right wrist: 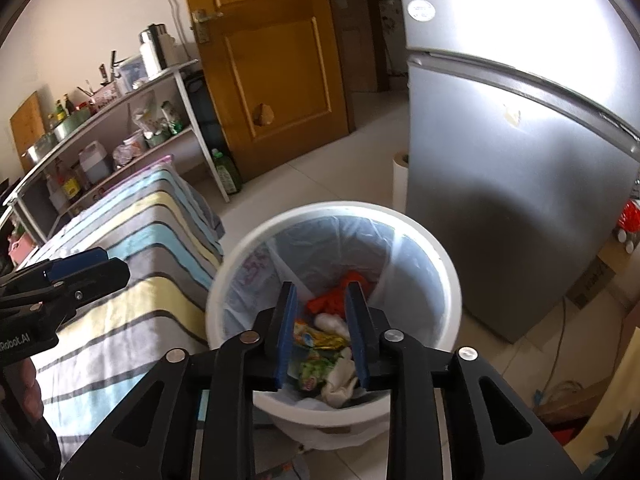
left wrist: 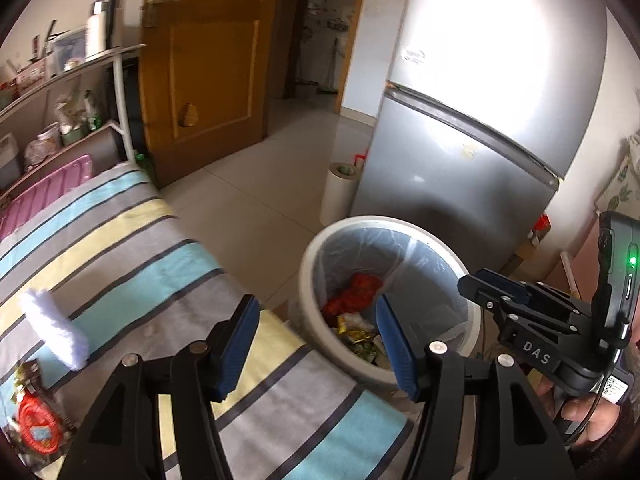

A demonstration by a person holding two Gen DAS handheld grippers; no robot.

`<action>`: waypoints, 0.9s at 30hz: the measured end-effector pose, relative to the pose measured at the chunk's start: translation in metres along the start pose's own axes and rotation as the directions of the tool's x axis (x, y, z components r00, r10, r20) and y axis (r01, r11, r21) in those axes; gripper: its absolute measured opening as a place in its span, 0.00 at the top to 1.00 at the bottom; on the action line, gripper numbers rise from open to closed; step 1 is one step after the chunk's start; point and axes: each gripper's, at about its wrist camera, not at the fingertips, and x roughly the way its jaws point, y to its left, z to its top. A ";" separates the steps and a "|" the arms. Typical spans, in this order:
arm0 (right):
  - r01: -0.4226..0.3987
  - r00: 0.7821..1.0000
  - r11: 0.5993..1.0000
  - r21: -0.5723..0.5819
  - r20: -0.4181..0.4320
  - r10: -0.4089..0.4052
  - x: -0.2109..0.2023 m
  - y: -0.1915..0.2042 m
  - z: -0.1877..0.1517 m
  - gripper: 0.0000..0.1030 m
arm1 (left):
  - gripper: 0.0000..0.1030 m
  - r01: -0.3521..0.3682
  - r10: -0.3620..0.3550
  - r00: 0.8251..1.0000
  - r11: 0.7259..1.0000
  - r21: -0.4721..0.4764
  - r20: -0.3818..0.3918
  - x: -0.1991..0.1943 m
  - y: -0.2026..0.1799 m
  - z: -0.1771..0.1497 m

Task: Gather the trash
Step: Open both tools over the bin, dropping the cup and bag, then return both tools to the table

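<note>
beside the bed [left wrist: 132, 248], both grippers, left [left wrist: 316, 344] and right [right wrist: 322, 332], hung open and empty over the bin [right wrist: 448, 280]; they should lift clear before fetching the wrapper [left wrist: 36, 424].

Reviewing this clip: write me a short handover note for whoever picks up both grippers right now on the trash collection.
Left gripper: open, nothing between its fingers, at the table edge beside the bin.
Right gripper: open, nothing gripped, over the bin mouth.
Round white plastic bin with a clear liner: on the floor between the striped-cloth table and the grey fridge; holds red-orange plastic, snack wrappers and white tissue.
Done: some trash binned.
Left: a crumpled white tissue and a red-printed clear wrapper lie on the cloth.
</note>
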 end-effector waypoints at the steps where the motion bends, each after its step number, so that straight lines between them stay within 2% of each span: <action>1: -0.008 1.000 1.000 -0.006 0.007 0.008 -0.003 0.004 -0.001 0.68 | 0.38 -0.004 0.004 1.000 1.000 -0.010 0.008 -0.006 0.006 -0.002; 3: -0.029 0.999 0.999 -0.024 0.019 0.029 -0.008 0.014 0.000 0.62 | 0.37 -0.026 0.027 0.999 0.999 -0.025 0.027 -0.019 0.017 -0.007; 16: -0.178 0.982 0.970 -0.167 0.026 0.185 -0.010 0.110 0.001 0.61 | 0.33 -0.193 0.206 0.976 0.969 -0.151 0.072 -0.094 0.112 -0.048; 21: -0.239 0.969 0.945 -0.225 0.000 0.245 -0.002 0.150 0.002 0.60 | 0.33 -0.251 0.271 0.960 0.944 -0.214 0.065 -0.117 0.149 -0.064; 27: -0.310 0.949 0.904 -0.296 -0.039 0.312 0.007 0.196 0.002 0.59 | 0.30 -0.306 0.329 0.943 0.920 -0.246 0.053 -0.143 0.184 -0.086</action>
